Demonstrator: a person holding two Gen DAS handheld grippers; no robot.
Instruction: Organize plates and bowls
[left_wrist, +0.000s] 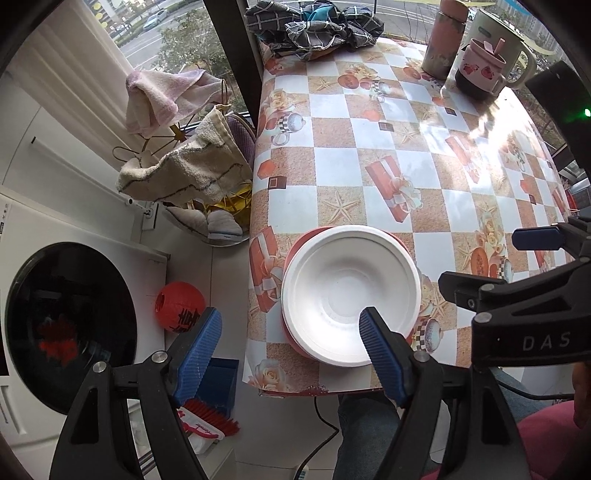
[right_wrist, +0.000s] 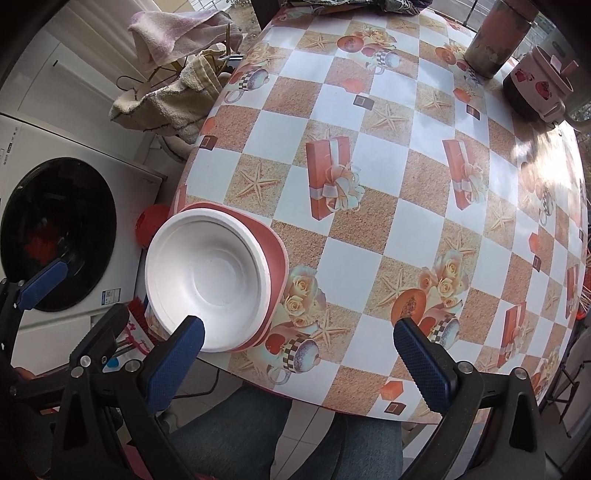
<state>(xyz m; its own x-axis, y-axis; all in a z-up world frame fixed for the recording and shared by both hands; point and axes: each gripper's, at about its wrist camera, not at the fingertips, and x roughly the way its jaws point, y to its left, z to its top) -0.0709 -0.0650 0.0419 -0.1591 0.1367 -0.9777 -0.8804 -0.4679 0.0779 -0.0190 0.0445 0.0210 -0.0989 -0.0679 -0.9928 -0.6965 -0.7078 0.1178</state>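
A white bowl (left_wrist: 351, 291) sits in a pink plate (left_wrist: 295, 251) at the near left corner of the checked table (left_wrist: 369, 166). My left gripper (left_wrist: 291, 354) hangs above it, open. One blue pad is in front of the bowl's near rim and the other is over the floor; neither presses on anything. The right wrist view has the white bowl (right_wrist: 207, 273) and pink plate (right_wrist: 277, 258) at lower left. My right gripper (right_wrist: 301, 363) stands wide open over the table's near edge, empty, just right of the stack. Each gripper shows in the other's view: right gripper (left_wrist: 484, 260), left gripper (right_wrist: 92, 288).
A flask (left_wrist: 441, 40), a pink lidded mug (left_wrist: 480, 70) and a crumpled dark cloth (left_wrist: 314, 26) stand at the table's far end. Left of the table are a washing machine (left_wrist: 70, 317), a red lantern (left_wrist: 179, 306) and a towel rack (left_wrist: 184, 166). A person's jeans-clad legs (right_wrist: 258, 435) are under the near edge.
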